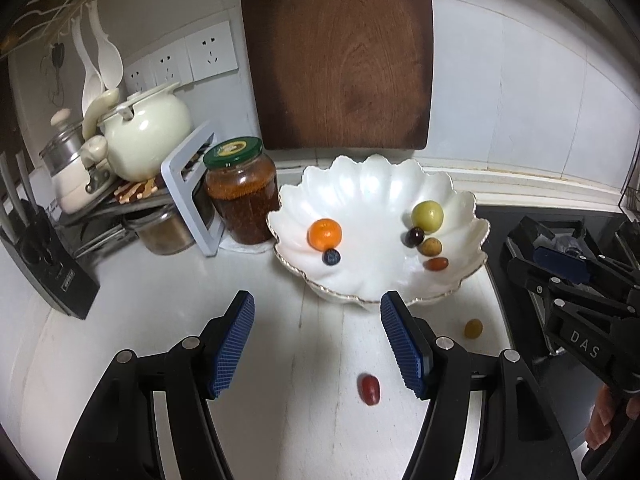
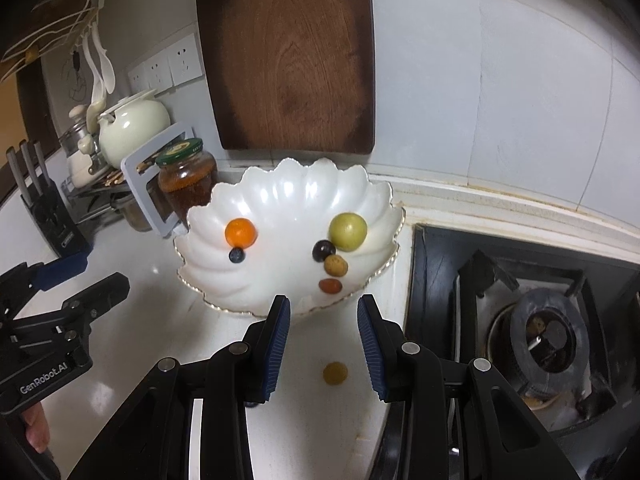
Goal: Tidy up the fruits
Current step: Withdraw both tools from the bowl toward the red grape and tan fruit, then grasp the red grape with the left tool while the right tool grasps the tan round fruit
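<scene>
Both wrist views toward shared bowl (image 1: 466,216)

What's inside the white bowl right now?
White bowl holds six fruits: orange, blueberry, green fruit, dark berry, tan fruit, reddish-brown one. Nothing appears hidden.

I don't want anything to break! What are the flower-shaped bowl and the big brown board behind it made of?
The flower-shaped bowl looks like glazed ceramic or porcelain: glossy white, pearly highlights, a thin gold line along its scalloped rim. It could be glass or plastic, though. The big brown board looks like dark wood, since curved grain rings show on its matte face.
</scene>
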`<state>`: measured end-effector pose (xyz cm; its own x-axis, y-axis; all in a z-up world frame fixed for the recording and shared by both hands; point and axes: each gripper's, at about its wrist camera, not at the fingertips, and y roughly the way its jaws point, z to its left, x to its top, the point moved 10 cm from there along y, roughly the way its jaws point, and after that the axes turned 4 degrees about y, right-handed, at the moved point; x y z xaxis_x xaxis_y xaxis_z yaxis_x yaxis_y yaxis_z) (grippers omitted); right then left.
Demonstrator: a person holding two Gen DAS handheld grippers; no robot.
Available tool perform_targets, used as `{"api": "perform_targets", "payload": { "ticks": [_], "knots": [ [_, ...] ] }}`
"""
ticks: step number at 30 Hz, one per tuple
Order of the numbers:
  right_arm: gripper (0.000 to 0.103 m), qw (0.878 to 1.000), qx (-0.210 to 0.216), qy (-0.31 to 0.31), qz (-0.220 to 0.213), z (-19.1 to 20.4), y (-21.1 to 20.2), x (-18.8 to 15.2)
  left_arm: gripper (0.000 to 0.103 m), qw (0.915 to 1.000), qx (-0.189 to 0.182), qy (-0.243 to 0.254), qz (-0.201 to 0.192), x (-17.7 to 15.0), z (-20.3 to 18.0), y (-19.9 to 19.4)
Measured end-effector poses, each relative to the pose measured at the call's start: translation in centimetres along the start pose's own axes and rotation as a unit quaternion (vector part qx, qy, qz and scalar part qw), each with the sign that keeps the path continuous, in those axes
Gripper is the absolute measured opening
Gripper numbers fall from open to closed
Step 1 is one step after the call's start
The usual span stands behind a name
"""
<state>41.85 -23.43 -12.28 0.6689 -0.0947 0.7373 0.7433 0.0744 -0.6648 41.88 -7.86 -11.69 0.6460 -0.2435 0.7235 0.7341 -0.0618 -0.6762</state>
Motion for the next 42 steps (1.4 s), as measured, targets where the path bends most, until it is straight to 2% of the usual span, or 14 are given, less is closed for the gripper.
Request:
{"api": "perform_targets", "payload": {
  "ticks": [11,25,35,42],
  "knots": [
    [0.036,1.0,-0.002,-0.017,0.006,-0.2,0.2,-2.2,0.065,1.0,0.007,0.003,0.003,-2.5,-0.7,-0.2],
    [0.036,0.999,0.008,-0.016,0.041,-0.4,2.0,-5.0,0.065,0.9988,-0.019,-0.03,0.035,-6.5,-1.6,1.2],
    [0.036,0.998,0.011,-0.014,0.067,-0.8,3.8,-6.6,0.064,0.9978,-0.024,-0.026,0.056,-8.2,-2.5,2.8],
    [0.036,0.996,0.012,-0.006,0.086,-1.2,5.2,-7.2,0.06,0.9954,-0.043,-0.032,0.079,-9.2,-3.2,4.8]
  ]
}}
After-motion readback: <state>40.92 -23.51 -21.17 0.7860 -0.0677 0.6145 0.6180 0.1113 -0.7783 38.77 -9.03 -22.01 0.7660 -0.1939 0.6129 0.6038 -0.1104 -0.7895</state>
